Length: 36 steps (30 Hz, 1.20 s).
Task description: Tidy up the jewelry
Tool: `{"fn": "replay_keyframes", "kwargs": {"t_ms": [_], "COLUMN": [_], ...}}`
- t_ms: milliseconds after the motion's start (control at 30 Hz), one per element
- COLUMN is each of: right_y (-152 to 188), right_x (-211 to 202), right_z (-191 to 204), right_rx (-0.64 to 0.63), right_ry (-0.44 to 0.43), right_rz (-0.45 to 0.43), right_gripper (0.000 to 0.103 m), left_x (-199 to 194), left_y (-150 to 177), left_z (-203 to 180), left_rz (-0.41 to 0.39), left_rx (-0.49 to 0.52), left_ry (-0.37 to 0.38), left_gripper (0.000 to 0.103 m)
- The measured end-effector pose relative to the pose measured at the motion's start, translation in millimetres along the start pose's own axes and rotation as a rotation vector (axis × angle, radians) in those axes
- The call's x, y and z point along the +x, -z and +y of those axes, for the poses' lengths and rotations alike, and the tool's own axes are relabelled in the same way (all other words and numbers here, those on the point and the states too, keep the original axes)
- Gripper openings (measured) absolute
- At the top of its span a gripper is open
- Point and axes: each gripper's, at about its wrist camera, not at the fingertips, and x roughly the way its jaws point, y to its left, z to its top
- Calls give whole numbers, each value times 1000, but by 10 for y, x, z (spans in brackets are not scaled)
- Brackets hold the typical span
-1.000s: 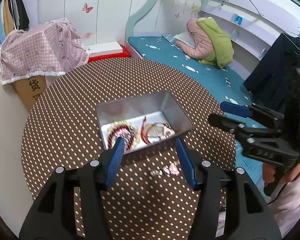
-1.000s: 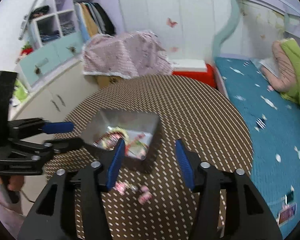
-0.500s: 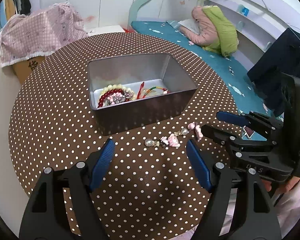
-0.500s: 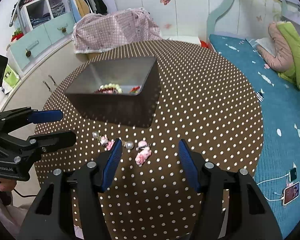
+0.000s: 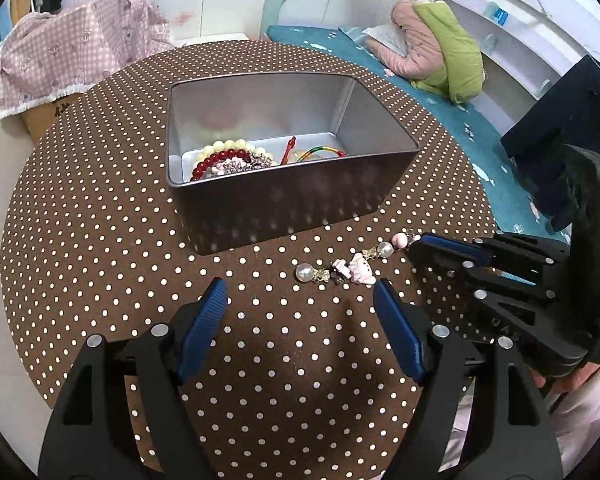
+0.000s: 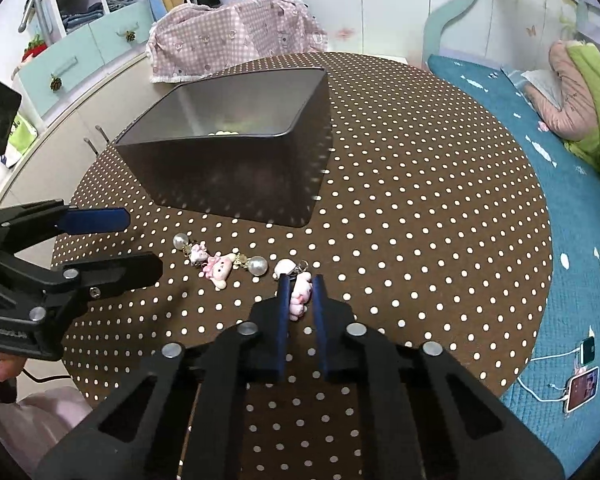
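Right gripper [image 6: 300, 286] clenched on pink charm [image 6: 301, 294] of charm bracelet [image 5: 352, 266]; left gripper [image 5: 300, 294] released, near metal tin [image 5: 284, 204].

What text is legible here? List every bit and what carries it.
"DAS": moulded on the right hand-held gripper body.
Lettering on the left hand-held gripper: too blurred to read.
Print on the cardboard box: mostly covered by cloth, unreadable.
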Motion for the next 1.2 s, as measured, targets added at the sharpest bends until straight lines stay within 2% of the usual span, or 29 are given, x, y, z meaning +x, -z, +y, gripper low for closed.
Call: {"fn": "replay_keyframes", "kwargs": {"t_ms": [200,267,500,567,667,900,1200], "right_y": [4,5,10,-3,-5,-17,-52], "right_x": [-7,-10,-16,-12,-11,-2,-48], "right_z": [-33,-34,-67,-69,-67,-48,-28], "right_rx": [3,4,8,8,6,1,4], "right_ry": [-18,-24,-43,-44,-43,-33,-16], "right_rz": [-3,-4,-9,-9,-9,-6,-20], "right_gripper": [7,7,7,7,7,7,7], "left_x": [108,164,220,240,259,241,82], "left_y": [-26,-42,-71,-82,-87,-53,20], "left_z": [-23,-12,20,18,-21,-34,-57], "left_rz": [7,15,6,6,10,12,-27], "left_rx": [7,8,6,6,29,32,46], "left_ry": [-21,-35,-50,-39,-57,-52,-38], "left_gripper": [59,50,37,26,16,14,14]}}
